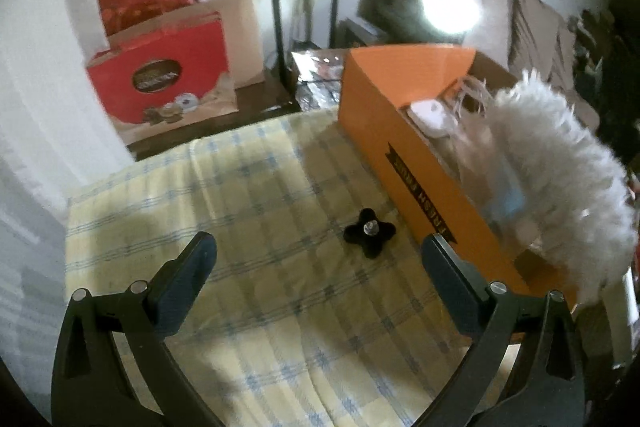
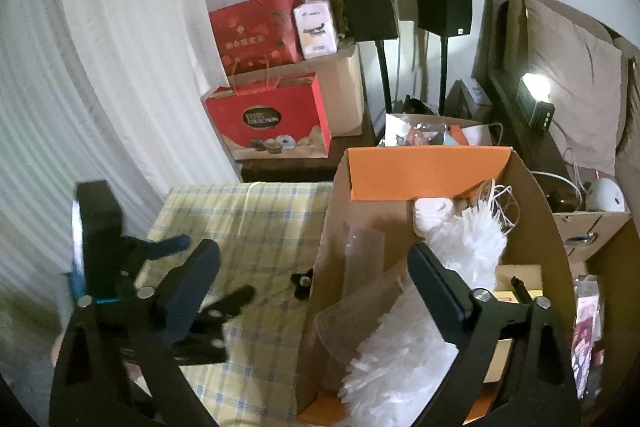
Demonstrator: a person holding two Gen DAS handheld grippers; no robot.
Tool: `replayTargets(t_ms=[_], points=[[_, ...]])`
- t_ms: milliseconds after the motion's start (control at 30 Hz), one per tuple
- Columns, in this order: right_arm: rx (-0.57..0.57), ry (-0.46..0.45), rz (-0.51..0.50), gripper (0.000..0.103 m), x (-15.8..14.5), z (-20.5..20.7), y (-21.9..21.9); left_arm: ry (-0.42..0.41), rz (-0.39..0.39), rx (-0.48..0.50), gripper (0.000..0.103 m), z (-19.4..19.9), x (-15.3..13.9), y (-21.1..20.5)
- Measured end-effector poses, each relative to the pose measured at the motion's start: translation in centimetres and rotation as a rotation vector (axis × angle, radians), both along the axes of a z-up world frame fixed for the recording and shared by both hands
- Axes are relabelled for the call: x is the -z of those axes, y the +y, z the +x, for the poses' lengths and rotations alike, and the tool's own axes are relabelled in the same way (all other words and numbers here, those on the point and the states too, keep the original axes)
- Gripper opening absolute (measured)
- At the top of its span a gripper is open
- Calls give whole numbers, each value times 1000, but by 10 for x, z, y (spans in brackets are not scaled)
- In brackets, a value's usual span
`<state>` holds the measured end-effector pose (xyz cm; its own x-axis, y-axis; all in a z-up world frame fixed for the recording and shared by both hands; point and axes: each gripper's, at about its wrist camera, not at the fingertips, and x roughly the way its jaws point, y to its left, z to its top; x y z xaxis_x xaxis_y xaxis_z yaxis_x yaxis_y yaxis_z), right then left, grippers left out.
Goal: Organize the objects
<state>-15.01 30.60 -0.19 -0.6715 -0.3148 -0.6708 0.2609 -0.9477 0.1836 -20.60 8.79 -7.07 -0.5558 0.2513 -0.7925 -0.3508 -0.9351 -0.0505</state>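
My left gripper [image 1: 318, 251] has its jaws spread wide over the checked cloth [image 1: 240, 195], nothing between them. The black star knob [image 1: 369, 233] lies on the cloth just beyond the fingertips, nearer the right finger, close beside the orange box [image 1: 404, 147] but apart from it. The knob's silver centre is visible; what it is I cannot resolve.

My right gripper [image 2: 314, 259] is also spread, nothing pinched. Its left finger hangs over the cloth, its right finger over the open box. The white feather duster [image 2: 404, 343] lies in the box under and beyond that finger; I cannot tell whether the pad touches it. Its handle is hidden.

From the right wrist view, the left gripper shows at near left as a blurred dark shape, partly covered by my own finger. Clear plastic items in the box are hard to separate. Far back: red gift bags [image 2: 268, 115] and two black speakers [image 2: 368, 3] on stands, lettering blurred.
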Motion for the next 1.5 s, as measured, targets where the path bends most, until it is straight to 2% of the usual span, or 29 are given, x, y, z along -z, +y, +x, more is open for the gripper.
replayTargets(t_ms=[300,500,600,767,800,833,900,1133,1300,1500], points=[[-5,-13,-18,81,-1,-12,13,-52,-23,76,82,-23,50,18],[-23,-22,-31,81,0,-14,18,-65,-25,151,81,-28,65,37],[-24,-24,-37,81,0,-14,19,-70,-41,168,68,-29,70,44],[-33,-30,-52,81,2,-15,21,-59,-37,194,59,-27,73,44],[-34,-32,-53,81,2,-15,22,-56,-35,202,53,-26,73,43],[-36,-34,-53,81,3,-15,21,-56,-27,213,43,-24,72,43],[-39,-37,-51,81,4,-15,20,-60,-20,214,33,-25,71,42],[-65,-56,-55,81,9,-12,9,-90,67,179,33,-19,67,22],[-91,-86,-71,76,15,-12,3,-54,160,137,33,-6,45,-1],[-122,-154,-151,52,25,-17,-1,35,219,143,33,19,1,-15]])
